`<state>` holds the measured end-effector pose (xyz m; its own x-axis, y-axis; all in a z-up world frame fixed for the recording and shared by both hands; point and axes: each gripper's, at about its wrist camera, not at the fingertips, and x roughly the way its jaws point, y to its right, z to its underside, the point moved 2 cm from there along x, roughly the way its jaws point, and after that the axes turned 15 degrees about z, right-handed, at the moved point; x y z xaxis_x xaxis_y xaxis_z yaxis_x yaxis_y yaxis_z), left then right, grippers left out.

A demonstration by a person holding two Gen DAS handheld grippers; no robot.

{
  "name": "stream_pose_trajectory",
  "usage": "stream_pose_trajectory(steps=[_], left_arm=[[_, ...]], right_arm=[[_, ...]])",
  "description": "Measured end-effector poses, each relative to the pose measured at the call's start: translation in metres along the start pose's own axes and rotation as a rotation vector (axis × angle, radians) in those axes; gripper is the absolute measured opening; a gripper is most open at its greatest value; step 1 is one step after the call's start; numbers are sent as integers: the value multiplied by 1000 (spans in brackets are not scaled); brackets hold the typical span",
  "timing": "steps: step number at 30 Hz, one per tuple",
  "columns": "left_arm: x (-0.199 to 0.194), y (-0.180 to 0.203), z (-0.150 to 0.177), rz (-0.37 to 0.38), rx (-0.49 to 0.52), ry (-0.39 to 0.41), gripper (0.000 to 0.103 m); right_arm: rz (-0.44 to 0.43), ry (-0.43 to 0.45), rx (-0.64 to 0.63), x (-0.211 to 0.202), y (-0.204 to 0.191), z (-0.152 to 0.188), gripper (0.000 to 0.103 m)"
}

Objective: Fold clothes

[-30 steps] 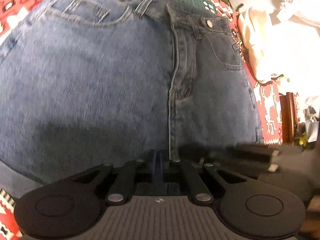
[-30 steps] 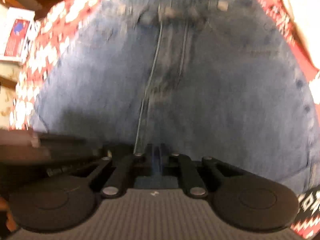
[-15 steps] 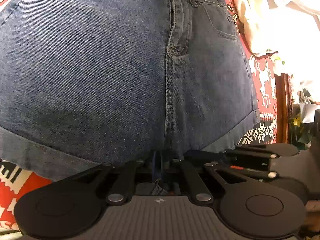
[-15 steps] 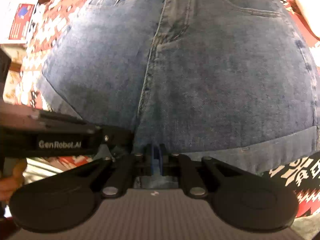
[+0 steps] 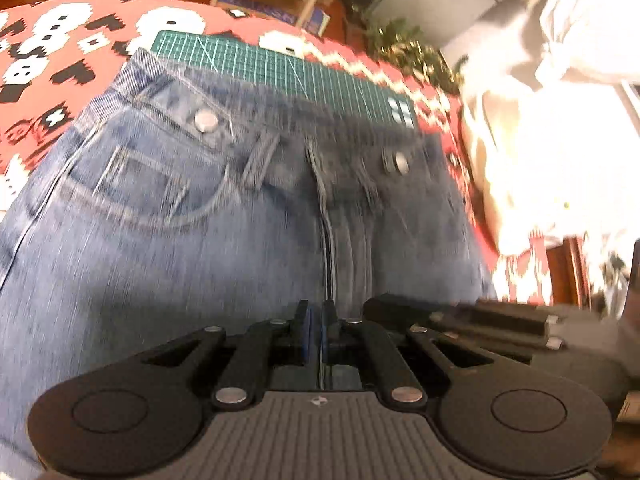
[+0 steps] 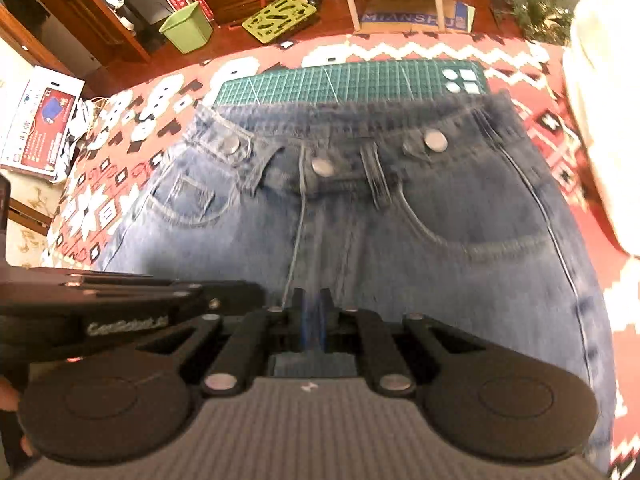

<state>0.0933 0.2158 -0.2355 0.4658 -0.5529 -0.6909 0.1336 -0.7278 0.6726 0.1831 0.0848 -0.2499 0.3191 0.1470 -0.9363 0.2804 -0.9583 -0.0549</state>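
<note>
Blue denim shorts (image 5: 200, 240) lie front up on a red patterned tablecloth (image 5: 60, 48), with the waistband far from me and resting partly on a green cutting mat (image 5: 260, 60). My left gripper (image 5: 315, 312) is shut, with denim pinched between its blue pads at the near end by the centre seam. My right gripper (image 6: 314, 304) is shut the same way on the shorts (image 6: 440, 260), just right of the left gripper (image 6: 120, 292). The two sit side by side, almost touching. The near hem is hidden under both grippers.
A heap of white cloth (image 5: 540, 140) lies on the table's right side, close to the shorts (image 6: 600, 120). Beyond the far edge are a green bin (image 6: 186, 28), a yellow-green grid mat (image 6: 280, 18) and wooden furniture. A printed box (image 6: 38, 120) sits left of the table.
Half a second ago both grippers were low at the near hem by the crotch. Now both views have risen and show the waistband and cutting mat, with denim still between the pads.
</note>
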Motion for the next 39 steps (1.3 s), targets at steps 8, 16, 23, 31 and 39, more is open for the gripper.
stream_pose_trajectory(steps=[8,16,23,31,39], left_arm=[[18,-16,-15,-3,-70,4,3],[16,-24,-6,53,-142,-11,3],[13,-27,2,72,-165,-13,3],[8,-18,0,123,-129,14,5],[25,-4,-8,66,7,-44,12]], right_arm=[[-8,-40,30,41,-11,-30,5],[-23,-52,-32,44,-16,-32,5],[-29,-38,-24,48,-16,-44,5],[-108,-118,50,58,0,-49,6],[-206,-217,167,71,22,-56,0]])
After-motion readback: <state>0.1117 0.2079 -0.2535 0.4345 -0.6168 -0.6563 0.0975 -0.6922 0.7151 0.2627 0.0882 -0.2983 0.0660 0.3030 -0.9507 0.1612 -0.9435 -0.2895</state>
